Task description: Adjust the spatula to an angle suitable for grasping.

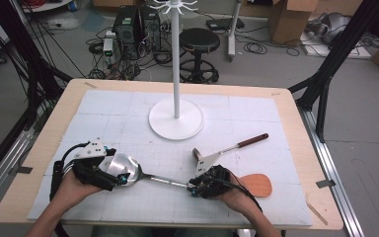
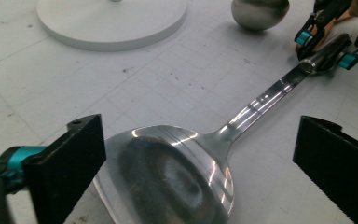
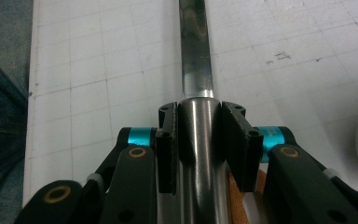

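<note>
Large spoon: a big steel spoon (image 1: 128, 170) is laid on the white gridded mat (image 1: 256, 123) near the front edge of the table (image 1: 301, 148), with its bowl toward the left and its handle stretched out to the right.
Spoon bowl: in the left gripper view the bowl (image 2: 168, 182) is seen lying flat on the mat, hollow side up.
Left gripper: the left gripper (image 1: 109, 173) is held over the bowl end; its jaws are spread wide on either side of the bowl, and no pad is pressed against it.
Right gripper: the right gripper (image 1: 196, 187) is placed at the handle end; in the right gripper view the rounded handle (image 3: 198, 140) is grasped between both pads.
Small ladle: a second ladle (image 1: 227, 148) with a dark handle is laid just behind the right gripper.
Wooden spatula: a flat wooden spatula (image 1: 257, 184) is laid beside the right hand.
Stand: a white rack stand (image 1: 176, 118) is set upright on its round base at the middle of the mat, well apart from the spoon.
</note>
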Available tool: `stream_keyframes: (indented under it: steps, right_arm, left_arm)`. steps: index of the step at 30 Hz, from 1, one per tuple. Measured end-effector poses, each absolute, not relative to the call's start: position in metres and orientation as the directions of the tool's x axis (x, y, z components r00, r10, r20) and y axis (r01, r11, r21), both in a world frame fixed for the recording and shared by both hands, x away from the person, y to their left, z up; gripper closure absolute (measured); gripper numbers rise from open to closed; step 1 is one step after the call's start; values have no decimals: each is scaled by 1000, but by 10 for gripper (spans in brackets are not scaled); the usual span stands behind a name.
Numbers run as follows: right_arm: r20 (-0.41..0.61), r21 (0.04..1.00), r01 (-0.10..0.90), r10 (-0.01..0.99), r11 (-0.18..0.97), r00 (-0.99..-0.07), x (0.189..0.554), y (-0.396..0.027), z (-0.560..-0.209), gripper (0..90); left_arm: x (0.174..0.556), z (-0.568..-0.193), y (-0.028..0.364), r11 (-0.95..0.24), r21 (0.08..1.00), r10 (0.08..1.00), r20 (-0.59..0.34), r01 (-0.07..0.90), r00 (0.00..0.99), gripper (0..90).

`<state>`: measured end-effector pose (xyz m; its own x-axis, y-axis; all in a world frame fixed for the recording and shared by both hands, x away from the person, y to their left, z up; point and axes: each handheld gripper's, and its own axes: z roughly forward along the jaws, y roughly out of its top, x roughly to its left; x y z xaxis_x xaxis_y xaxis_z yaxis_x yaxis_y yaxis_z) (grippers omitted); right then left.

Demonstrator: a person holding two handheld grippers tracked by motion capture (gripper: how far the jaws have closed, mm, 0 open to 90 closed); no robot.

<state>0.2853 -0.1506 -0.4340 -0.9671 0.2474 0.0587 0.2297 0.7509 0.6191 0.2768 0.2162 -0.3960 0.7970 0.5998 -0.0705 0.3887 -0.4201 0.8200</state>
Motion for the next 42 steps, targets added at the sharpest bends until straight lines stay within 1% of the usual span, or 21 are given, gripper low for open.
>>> stream_keyframes:
  steps: [3, 5, 10, 11, 17, 25, 37, 41, 42]
  right_arm:
    - [58, 616, 229, 247, 754, -967, 285, -150, -433, 679]
    - [55, 622, 225, 244, 750, -968, 286, -150, -431, 679]
    - [56, 640, 224, 246, 735, -968, 286, -151, -423, 679]
    - [53, 642, 221, 245, 734, -968, 286, -150, -419, 680]
    - [47, 649, 208, 233, 732, -971, 287, -145, -408, 680]
    - [39, 648, 197, 226, 736, -973, 290, -140, -401, 680]
    - [8, 616, 152, 187, 773, -982, 296, -119, -391, 680]
    - [5, 616, 140, 174, 775, -985, 297, -114, -389, 680]
    - [5, 611, 140, 173, 779, -985, 297, -113, -388, 680]
  left_arm:
    - [279, -397, 211, -433, 814, 580, -77, 387, 811, 48]
    - [280, -398, 206, -455, 807, 551, -77, 377, 831, 91]
    - [281, -399, 198, -475, 803, 524, -72, 361, 849, 119]
    - [282, -399, 193, -485, 800, 505, -72, 352, 860, 126]
    - [285, -405, 180, -517, 781, 470, -83, 350, 879, 178]
    - [290, -411, 167, -554, 762, 423, -89, 335, 902, 268]
    - [302, -421, 138, -619, 727, 340, -93, 297, 936, 388]
    - [306, -426, 131, -639, 712, 313, -106, 292, 944, 447]
    - [307, -427, 130, -642, 710, 305, -109, 289, 946, 473]
